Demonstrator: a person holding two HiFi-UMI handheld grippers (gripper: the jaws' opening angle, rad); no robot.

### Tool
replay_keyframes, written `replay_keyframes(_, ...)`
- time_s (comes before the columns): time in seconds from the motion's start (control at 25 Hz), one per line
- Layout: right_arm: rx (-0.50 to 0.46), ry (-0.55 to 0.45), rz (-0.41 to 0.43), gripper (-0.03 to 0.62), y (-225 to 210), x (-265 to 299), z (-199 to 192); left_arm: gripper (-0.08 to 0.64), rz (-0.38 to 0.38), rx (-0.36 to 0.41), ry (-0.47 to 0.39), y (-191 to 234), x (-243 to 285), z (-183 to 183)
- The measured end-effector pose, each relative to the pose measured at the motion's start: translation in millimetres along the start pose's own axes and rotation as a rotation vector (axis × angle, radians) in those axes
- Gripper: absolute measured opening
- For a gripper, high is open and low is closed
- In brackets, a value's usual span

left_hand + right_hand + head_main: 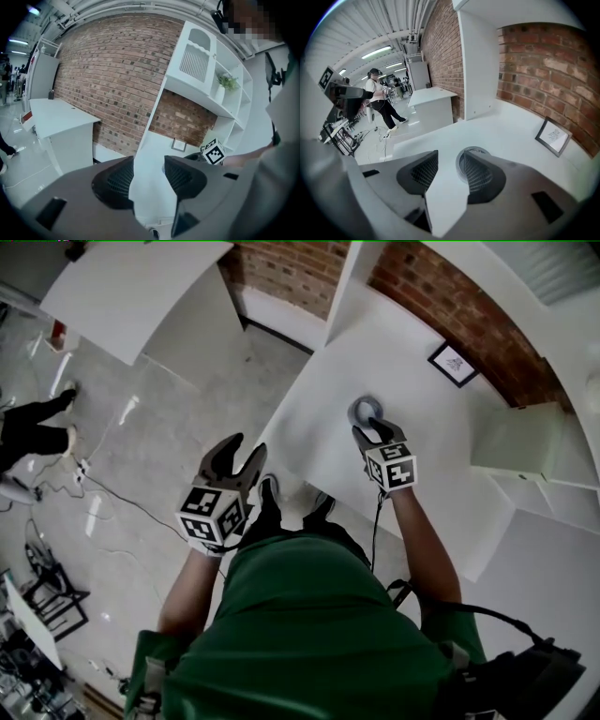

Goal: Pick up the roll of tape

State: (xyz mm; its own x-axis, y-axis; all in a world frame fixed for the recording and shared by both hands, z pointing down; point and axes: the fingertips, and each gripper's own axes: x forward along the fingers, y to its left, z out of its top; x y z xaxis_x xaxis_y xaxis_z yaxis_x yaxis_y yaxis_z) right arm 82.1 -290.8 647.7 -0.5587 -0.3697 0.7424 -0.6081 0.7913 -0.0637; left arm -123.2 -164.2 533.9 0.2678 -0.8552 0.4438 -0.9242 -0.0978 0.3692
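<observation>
The roll of tape (365, 411), a grey ring, lies flat on the white table (314, 432). My right gripper (377, 430) hovers just at its near side, open. In the right gripper view the roll (469, 152) shows partly behind the right-hand finger (480, 176), which overlaps the ring, while the other finger is over bare table; the right gripper (447, 169) has nothing clamped between its fingers. My left gripper (234, 457) is open and empty, held off the table's left edge above the floor. In the left gripper view its jaws (147, 178) stand apart, facing the table.
A small framed picture (454, 364) leans at the brick wall behind the roll. A white shelf unit (517, 440) stands at the table's right. Another white table (131, 287) is at far left. A person (28, 427) stands on the floor by loose cables.
</observation>
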Motion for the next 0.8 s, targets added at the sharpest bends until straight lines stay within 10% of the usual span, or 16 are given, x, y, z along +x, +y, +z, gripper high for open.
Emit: replay_keyframes(0.8, -0.208, 0.409, -0.009, 0.16, -12, 86, -47, 0.202, 0.074, -0.095, -0.021, 37, -15, -11)
